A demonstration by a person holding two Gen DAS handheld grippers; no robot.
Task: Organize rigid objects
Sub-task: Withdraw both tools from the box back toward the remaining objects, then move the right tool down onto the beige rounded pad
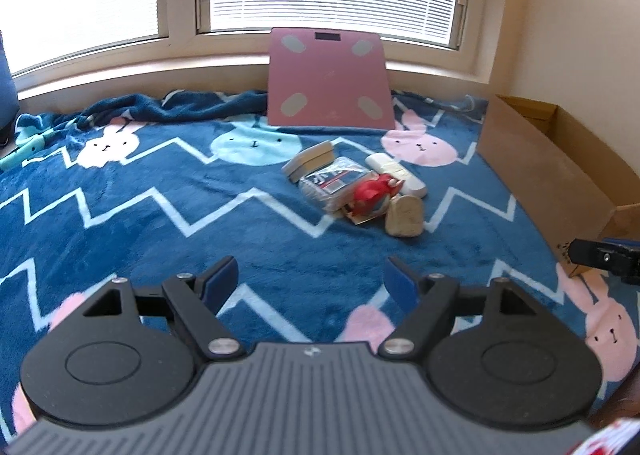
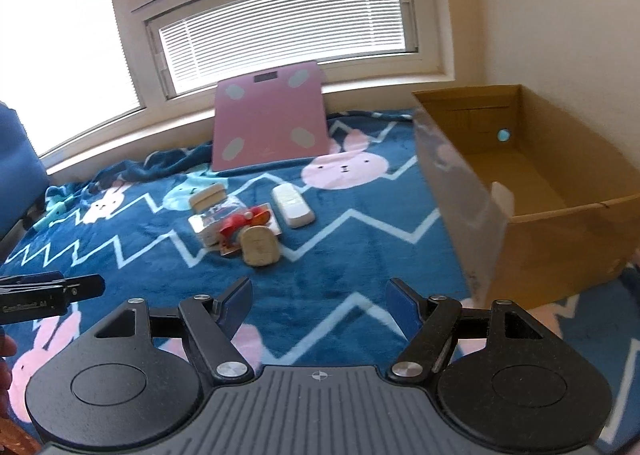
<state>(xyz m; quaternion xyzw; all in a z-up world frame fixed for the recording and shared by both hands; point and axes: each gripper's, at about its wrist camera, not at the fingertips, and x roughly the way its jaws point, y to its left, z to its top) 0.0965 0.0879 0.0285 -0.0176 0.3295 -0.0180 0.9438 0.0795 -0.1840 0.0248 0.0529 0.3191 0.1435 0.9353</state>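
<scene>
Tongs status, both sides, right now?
Left tongs: open, empty, above the blanket.
Right tongs: open, empty, short of the tan block.

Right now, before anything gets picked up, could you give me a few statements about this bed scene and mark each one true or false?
1. The pink scale lies flat on the blanket. False: it leans against the window ledge.
2. The cardboard box holds nothing visible. True.
3. The left gripper clamps the white remote. False: it is open, holding nothing.
4. The red toy sits in the pile beside the beige block. True.
5. The right gripper is open. True.
</scene>
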